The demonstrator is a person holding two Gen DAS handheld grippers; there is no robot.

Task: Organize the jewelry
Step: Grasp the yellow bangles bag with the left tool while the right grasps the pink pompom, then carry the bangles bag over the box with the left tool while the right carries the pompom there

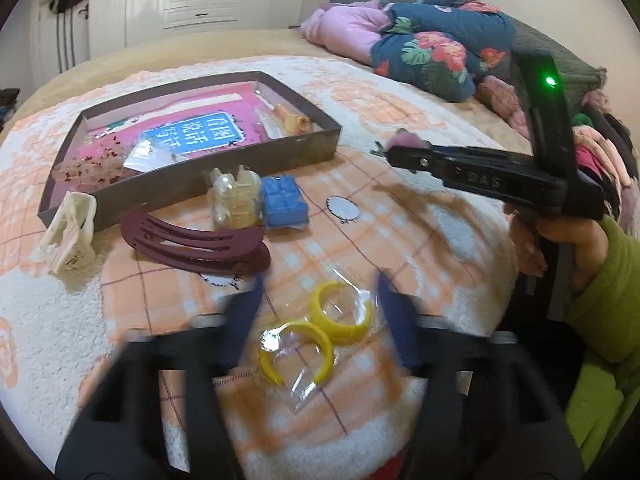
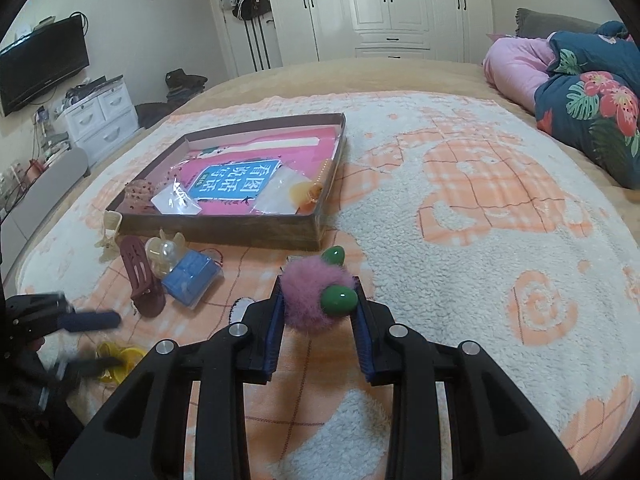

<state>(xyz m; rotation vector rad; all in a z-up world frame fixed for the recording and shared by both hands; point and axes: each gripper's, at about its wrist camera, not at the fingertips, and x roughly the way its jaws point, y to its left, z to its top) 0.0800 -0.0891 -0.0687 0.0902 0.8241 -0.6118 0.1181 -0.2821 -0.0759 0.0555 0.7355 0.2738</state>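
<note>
My right gripper [image 2: 318, 304] is shut on a pink fuzzy pom-pom clip with green beads [image 2: 316, 300], held above the blanket near the brown box [image 2: 256, 236]; it also shows in the left wrist view [image 1: 394, 148]. My left gripper [image 1: 318, 300] is open, its blurred fingers on either side of a clear bag with yellow hoop earrings [image 1: 320, 332], seen also in the right wrist view [image 2: 120, 360]. The box [image 1: 192, 176] holds a pink and blue card, small bags and an amber piece.
In front of the box lie a cream claw clip [image 1: 68, 236], a maroon hair clip [image 1: 200, 246], a bag of pearly clips [image 1: 234, 196] and a blue block piece [image 1: 282, 200]. Folded quilts [image 1: 420, 40] lie at the back right of the bed.
</note>
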